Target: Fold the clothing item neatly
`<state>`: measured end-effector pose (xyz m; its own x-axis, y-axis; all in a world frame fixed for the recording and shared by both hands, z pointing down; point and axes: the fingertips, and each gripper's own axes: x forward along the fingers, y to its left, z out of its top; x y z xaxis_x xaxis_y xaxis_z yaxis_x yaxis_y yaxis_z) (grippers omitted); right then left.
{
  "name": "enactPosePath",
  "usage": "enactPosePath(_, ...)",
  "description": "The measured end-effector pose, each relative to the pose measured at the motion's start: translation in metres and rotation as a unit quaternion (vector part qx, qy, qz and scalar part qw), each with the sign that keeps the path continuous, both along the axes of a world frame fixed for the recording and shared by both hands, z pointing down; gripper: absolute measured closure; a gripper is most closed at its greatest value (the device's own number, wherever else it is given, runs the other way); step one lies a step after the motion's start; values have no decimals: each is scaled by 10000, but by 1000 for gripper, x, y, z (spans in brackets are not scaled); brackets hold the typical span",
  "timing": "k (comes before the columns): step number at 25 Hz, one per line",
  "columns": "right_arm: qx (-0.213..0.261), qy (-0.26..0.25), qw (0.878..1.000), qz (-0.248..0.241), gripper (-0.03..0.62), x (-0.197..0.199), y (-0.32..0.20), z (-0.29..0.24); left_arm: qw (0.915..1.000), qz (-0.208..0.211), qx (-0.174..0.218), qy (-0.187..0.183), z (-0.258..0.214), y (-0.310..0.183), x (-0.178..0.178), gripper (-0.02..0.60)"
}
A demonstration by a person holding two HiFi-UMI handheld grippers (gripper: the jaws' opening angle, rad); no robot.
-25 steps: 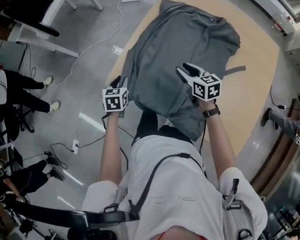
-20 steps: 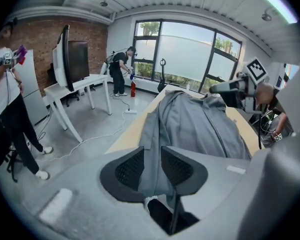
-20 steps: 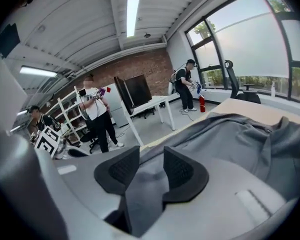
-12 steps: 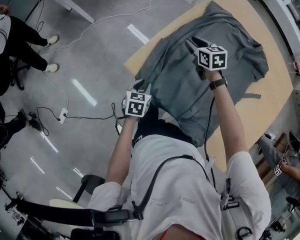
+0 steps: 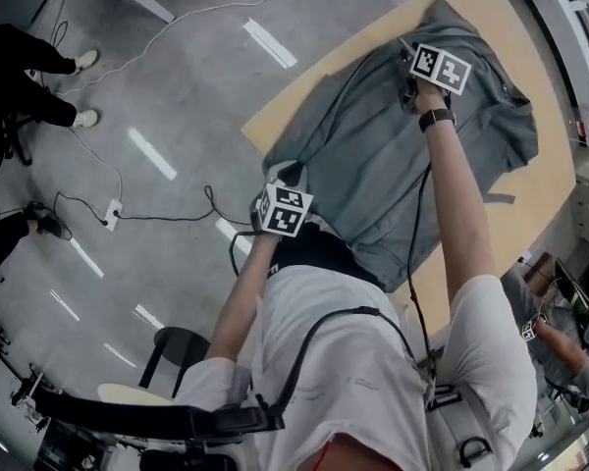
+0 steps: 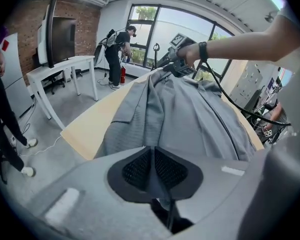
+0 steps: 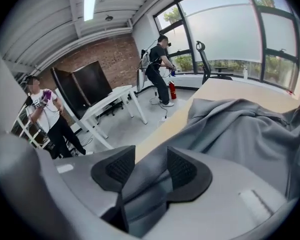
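Grey garment [image 5: 373, 165]: left gripper [image 6: 153, 153] jaws just clamped it, right gripper's [image 7: 145, 165] opening round it

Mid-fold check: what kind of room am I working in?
Likely a lab or studio in an office loft: brick wall, tall windows, white desk with a large screen.

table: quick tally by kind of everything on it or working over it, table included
grippers: 2, the left gripper and the right gripper
garment: 1, grey, spread on the table
table: 1, light wood
total: 4
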<state>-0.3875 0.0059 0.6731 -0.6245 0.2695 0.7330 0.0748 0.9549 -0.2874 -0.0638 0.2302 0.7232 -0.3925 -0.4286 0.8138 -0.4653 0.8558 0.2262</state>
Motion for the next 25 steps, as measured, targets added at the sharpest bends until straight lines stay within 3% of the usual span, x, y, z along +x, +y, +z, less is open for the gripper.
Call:
enactPosePath(4, 186, 361, 9975, 581, 367, -20, -14, 25, 10000, -21, 48, 34, 0, -4, 4, 558)
enactPosePath(8, 504, 544, 9939, 816, 523, -22, -23, 39, 9991, -200, 338, 137, -1, -1, 1, 575)
enactPosePath(10, 362, 423, 9950, 830, 568, -19, -23, 33, 9990, -179, 379, 133, -3, 0, 2, 577)
enactPosePath(15, -297, 59, 9952, 936, 571, -9, -32, -3, 9990, -208, 384, 52, -26, 2, 2, 578)
enactPosePath(20, -679, -181, 9948, 739, 572, 4, -41, -38, 9976, -353, 582, 96, -39, 4, 12, 578)
enactPosePath(25, -1078, -470, 9902, 751, 572, 14, -59, -79, 9951, -7, 984, 84, -77, -18, 27, 581)
